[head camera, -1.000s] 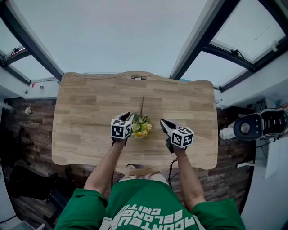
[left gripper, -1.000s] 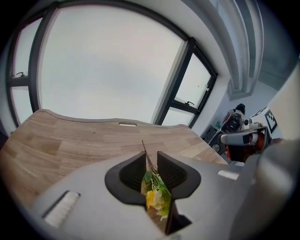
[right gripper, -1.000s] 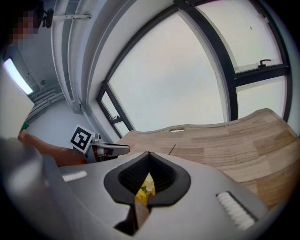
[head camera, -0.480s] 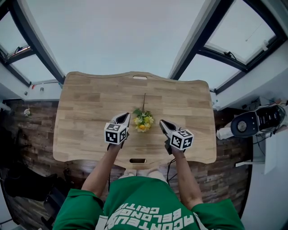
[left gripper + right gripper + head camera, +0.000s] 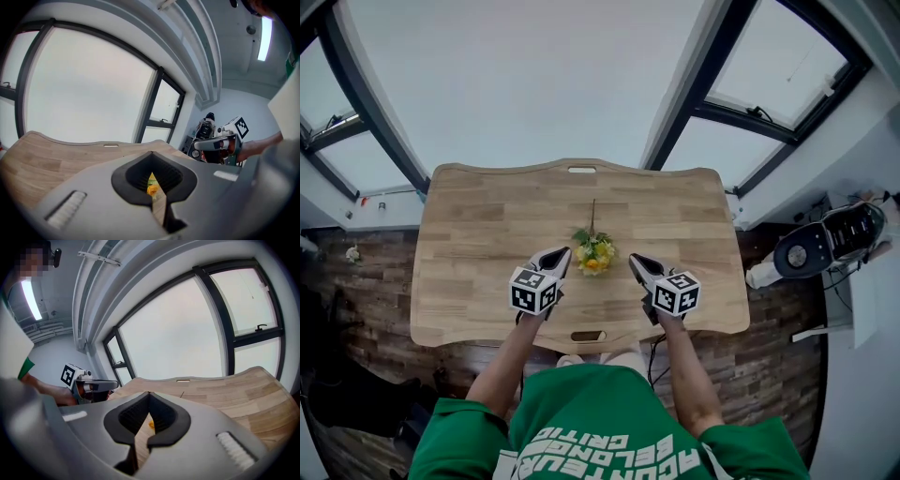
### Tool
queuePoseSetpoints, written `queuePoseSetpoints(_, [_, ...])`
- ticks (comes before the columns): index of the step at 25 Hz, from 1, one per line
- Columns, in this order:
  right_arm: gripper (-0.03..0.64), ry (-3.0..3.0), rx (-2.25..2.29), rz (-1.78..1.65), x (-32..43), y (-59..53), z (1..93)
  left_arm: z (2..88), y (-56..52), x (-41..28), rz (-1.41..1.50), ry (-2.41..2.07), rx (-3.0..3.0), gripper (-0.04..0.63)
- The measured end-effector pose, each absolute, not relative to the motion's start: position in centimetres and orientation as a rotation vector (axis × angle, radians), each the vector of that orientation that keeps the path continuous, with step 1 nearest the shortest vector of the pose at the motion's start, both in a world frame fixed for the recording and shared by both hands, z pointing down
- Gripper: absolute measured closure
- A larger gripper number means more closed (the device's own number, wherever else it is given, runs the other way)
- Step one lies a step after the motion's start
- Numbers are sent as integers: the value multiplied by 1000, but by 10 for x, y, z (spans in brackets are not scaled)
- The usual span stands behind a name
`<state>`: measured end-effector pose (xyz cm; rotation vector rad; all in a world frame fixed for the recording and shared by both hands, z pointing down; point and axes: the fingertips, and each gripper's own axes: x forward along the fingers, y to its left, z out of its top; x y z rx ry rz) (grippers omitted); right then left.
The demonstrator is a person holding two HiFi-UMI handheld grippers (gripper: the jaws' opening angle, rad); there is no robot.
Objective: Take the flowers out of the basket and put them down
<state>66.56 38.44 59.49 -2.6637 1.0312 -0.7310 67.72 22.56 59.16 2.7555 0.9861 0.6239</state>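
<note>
Where the person's green shirt fills the bottom of the head view, both forearms reach out over the near edge of the table. A slot is cut into that edge between the arms.

Just past it the left gripper hangs over the near half of the tabletop, left of centre. Its claw is closed and holds nothing. In the left gripper view its tips meet, leaving only the diamond-shaped hollow behind them.

The right gripper hangs level with it, right of centre. Its claw is likewise closed and empty, with the tips pressed together in the right gripper view. Each gripper shows in the other's view, marker cube up: the right gripper and the left gripper.

The flowers lie flat on the wood near the middle of the tabletop, between the two claws and clear of both. The yellow blooms and green leaves face the near edge. The thin stem runs straight toward the far edge. A bit of yellow from the flowers shows through the left claw's hollow, and a speck of the flowers shows through the right one's.

A second slot sits at the middle of the far edge. Beyond it stand large dark-framed windows. Off the right edge, a grey machine stands on the floor.
</note>
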Motion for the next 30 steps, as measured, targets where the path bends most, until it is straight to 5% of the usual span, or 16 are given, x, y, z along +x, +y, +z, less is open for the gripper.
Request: queuePoseSetpoints(30, [612,1037,-2669,-707,669,396,596,584,229,679,601,1037,2766,578])
